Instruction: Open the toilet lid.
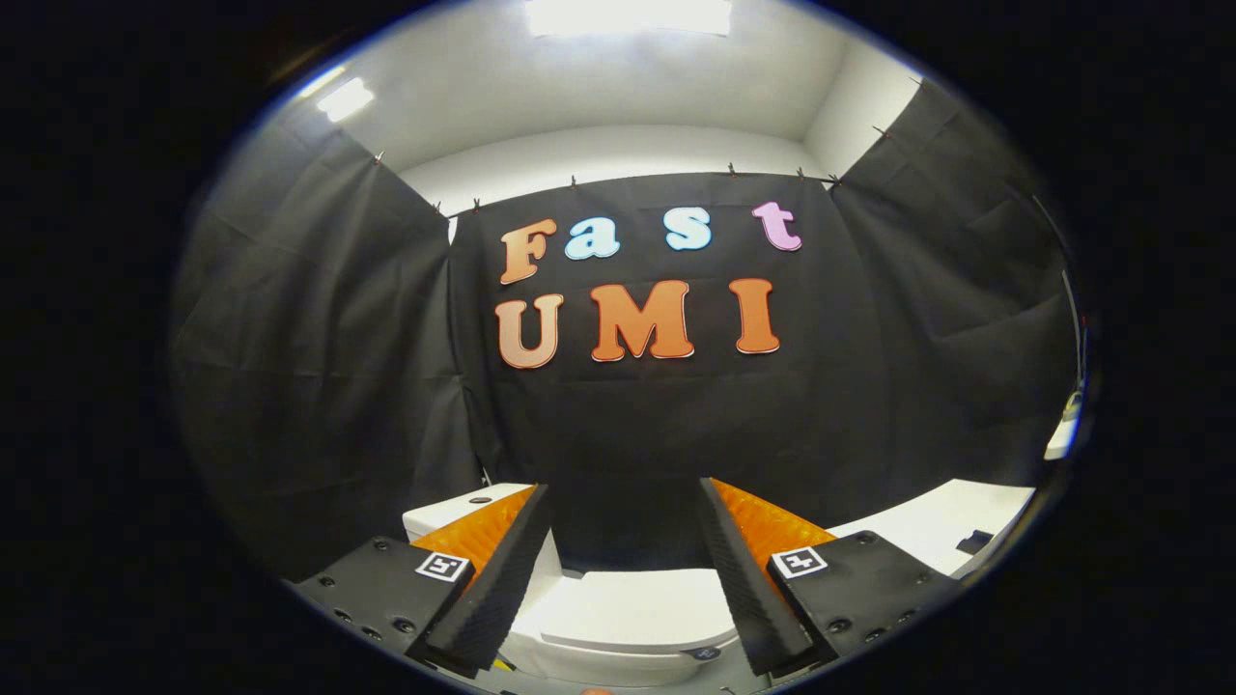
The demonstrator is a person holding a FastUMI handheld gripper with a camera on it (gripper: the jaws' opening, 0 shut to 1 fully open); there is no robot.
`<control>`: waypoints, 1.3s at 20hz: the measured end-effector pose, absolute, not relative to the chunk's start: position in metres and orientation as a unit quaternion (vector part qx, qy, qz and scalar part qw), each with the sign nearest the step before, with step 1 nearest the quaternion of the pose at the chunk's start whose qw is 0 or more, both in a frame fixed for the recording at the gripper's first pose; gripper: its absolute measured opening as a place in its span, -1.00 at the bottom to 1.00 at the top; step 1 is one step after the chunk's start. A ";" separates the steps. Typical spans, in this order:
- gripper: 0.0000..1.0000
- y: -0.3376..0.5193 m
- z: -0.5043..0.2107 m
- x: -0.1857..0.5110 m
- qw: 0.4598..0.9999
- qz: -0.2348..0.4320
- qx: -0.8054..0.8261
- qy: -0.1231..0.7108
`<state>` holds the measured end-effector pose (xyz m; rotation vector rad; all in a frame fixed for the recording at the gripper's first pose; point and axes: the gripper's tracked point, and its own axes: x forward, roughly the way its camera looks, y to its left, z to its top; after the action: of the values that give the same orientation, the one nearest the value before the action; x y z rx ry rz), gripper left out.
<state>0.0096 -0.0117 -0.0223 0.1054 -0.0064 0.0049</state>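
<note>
With the gripper (626, 541) spread wide and empty: closed lid (632, 606) low between the fingers, front edge nearest, tank (463, 507) behind.

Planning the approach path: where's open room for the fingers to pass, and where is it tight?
Gripper is open; the gap between its fingers is free, with the closed toilet lid below and ahead. The lid's top is bare. A white surface beyond the right finger is mostly bare, with a small dark item on it. Tighter by the tank, behind the left finger.

Toilet lid (632, 603) partly hidden behind gripper (626, 502) fingers.
</note>
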 end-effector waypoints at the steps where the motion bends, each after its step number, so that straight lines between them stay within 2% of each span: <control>1: 0.96 -0.016 -0.029 0.013 0.998 0.001 0.064 -0.003; 13: 0.97 -0.080 -0.149 0.031 0.970 -0.044 0.241 0.008; 20: 0.98 -0.106 -0.261 0.032 0.930 -0.094 0.352 0.046; 26: 0.98 -0.109 -0.357 0.013 0.887 -0.111 0.436 0.108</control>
<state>0.0130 -0.1089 -0.3570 0.9067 0.2239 -0.2309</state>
